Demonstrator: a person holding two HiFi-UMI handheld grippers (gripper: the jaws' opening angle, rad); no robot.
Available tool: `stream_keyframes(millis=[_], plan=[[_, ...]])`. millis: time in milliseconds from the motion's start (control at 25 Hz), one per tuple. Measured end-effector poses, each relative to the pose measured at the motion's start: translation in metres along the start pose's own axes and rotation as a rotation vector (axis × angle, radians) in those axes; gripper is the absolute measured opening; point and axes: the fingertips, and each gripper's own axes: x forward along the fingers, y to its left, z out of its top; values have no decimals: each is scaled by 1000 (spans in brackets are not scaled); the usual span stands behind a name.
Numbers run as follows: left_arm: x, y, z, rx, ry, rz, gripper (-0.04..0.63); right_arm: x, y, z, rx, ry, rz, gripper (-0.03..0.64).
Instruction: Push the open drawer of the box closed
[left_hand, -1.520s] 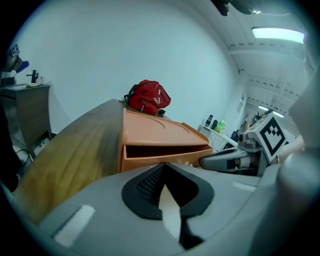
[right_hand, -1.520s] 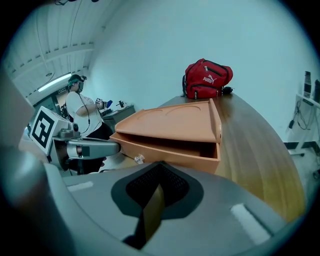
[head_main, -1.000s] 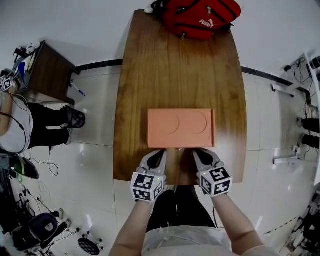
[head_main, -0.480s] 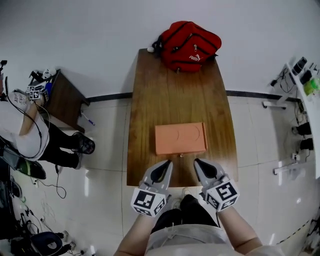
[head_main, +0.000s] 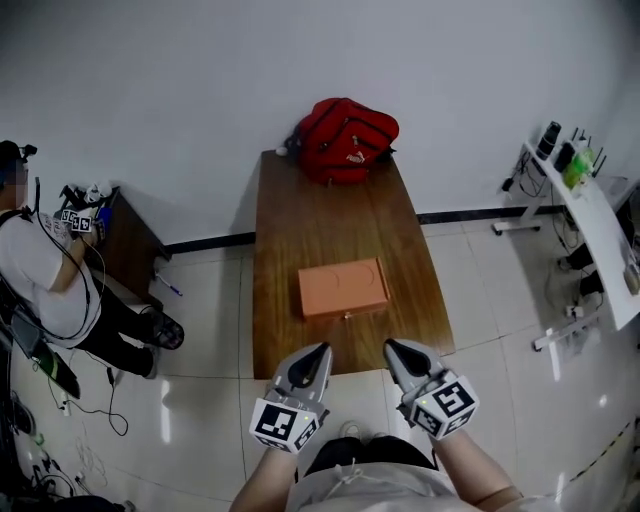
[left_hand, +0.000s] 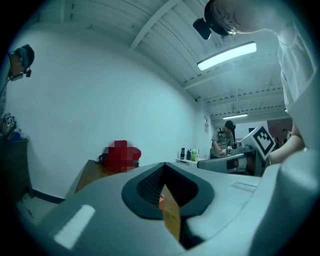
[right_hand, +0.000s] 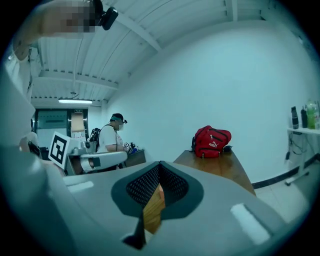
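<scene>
Ahead of you: red bag (head_main: 345, 139) on the far end of the wooden table (head_main: 340, 225) | your left: person (head_main: 40, 270) beside a small brown cabinet (head_main: 125, 245) | your right: white shelf (head_main: 590, 235) carrying bottles (head_main: 575, 165)

Both arms are bare and held low in front of the torso, elbows bent. The left forearm (head_main: 266, 472) and right forearm (head_main: 472, 468) angle slightly outward from the body. The left gripper (head_main: 321, 351) and right gripper (head_main: 392, 347) are side by side, apart from each other, level, tips pointing forward and leaning a little toward each other. The left marker cube (head_main: 283, 422) and right marker cube (head_main: 447, 404) sit at the wrist ends. In each gripper view the jaws meet at the tips with nothing between them. A thin slit lower down seems to be just the pad hollow.
</scene>
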Motion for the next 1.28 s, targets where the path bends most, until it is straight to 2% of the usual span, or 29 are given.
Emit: stream_keyframes(millis=[200, 400, 640, 800, 960, 1080, 1280], plan=[[-25, -27, -19, -30, 15, 18, 8, -30, 20, -17, 16, 16, 42, 0], [-59, -68, -19, -10, -8, 53, 8, -77, 48, -36, -20, 19, 63, 0], [-127, -145, -19, 8, -44, 116, 8, -163, 93, -56, -74, -4, 104, 2], [-167, -199, -20, 39, -47, 135, 8, -219, 110, -68, -107, 18, 85, 2], [-206, -237, -16, 36, -72, 143, 8, -258, 136, -77, -107, 16, 92, 0], [-232, -255, -16, 59, -76, 151, 8, -280, 155, -83, -143, 20, 87, 0], [-261, -252, -16, 53, -53, 144, 8, -288, 182, -91, -206, 43, 82, 0]])
